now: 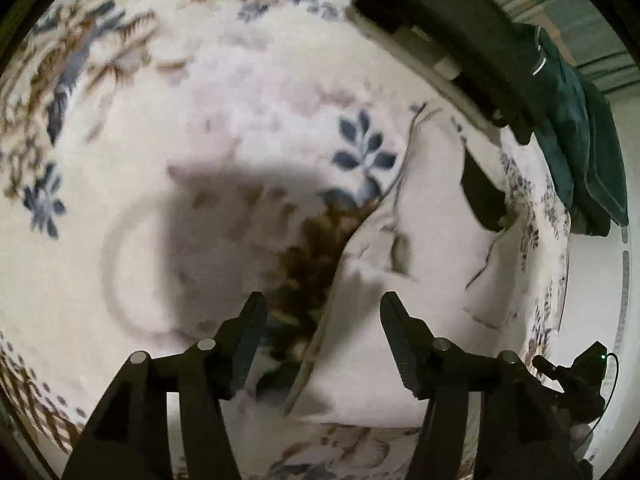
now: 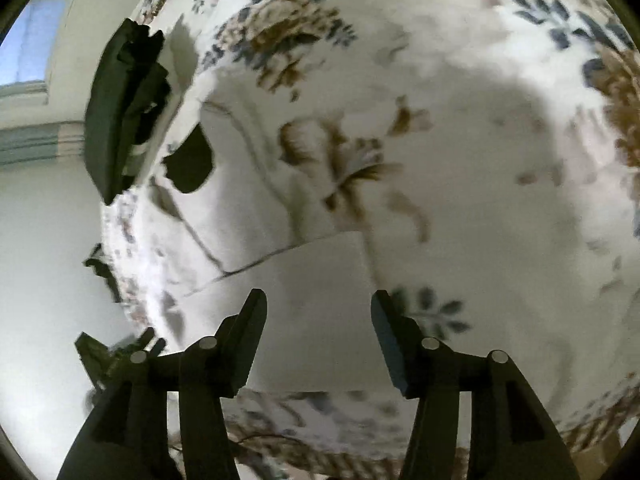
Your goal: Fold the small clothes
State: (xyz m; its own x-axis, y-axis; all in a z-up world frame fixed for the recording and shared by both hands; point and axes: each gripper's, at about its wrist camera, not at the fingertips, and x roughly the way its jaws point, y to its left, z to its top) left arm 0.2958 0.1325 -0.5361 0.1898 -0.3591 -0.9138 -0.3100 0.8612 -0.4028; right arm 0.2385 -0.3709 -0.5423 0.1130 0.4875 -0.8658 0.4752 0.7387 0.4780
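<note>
Below your left gripper [image 1: 323,316], jaws spread and holding nothing, a white garment [image 1: 404,280] lies on the floral bedspread [image 1: 200,80]; its near edge is blurred. Your right gripper [image 2: 318,312] also hangs released over that garment [image 2: 312,292]. Farther off, dark folded clothes [image 1: 452,32] sit at the bed's edge, their shape hard to make out.

Right gripper [image 2: 318,344] hangs with jaws spread wide over a white garment [image 2: 312,312] lying on the floral sheet [image 2: 480,160]; a dark folded pile [image 2: 116,116] sits upper left.
</note>
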